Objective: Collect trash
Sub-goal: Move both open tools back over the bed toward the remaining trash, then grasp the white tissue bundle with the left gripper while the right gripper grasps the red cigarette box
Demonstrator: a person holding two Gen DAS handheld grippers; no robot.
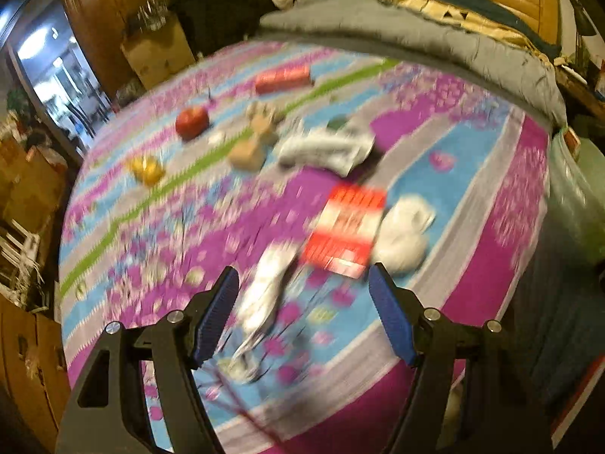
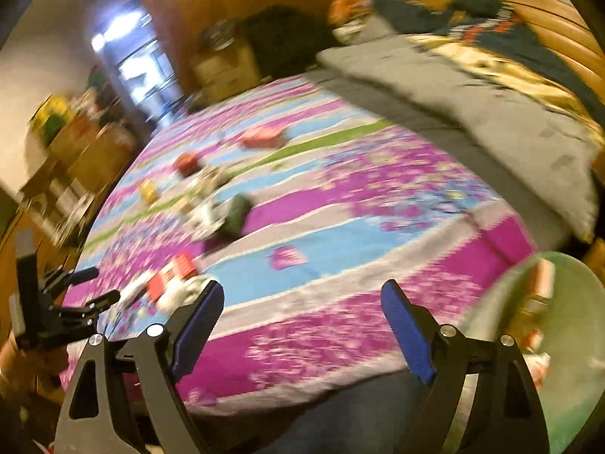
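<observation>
Both views are blurred by motion. In the left wrist view my left gripper [image 1: 304, 283] is open and empty above a bed with a pink, blue and purple sheet [image 1: 435, 159]. Between and just beyond its fingers lie a crumpled white wrapper [image 1: 264, 295], a red and white packet [image 1: 346, 227] and a white tissue ball [image 1: 404, 230]. Farther off are crumpled white paper [image 1: 329, 147], brown scraps [image 1: 247, 155], a red apple [image 1: 192, 122], a yellow item [image 1: 146, 169] and a red roll [image 1: 283, 78]. My right gripper [image 2: 302, 291] is open and empty over the bed's near edge; the left gripper [image 2: 90, 283] shows at its left.
A pale green trash bag [image 2: 559, 340] hangs open at the right of the bed; it also shows in the left wrist view [image 1: 578, 196]. A grey blanket [image 1: 435, 34] and dark clothes lie at the bed's far side. Cardboard boxes [image 1: 30, 189] stand left.
</observation>
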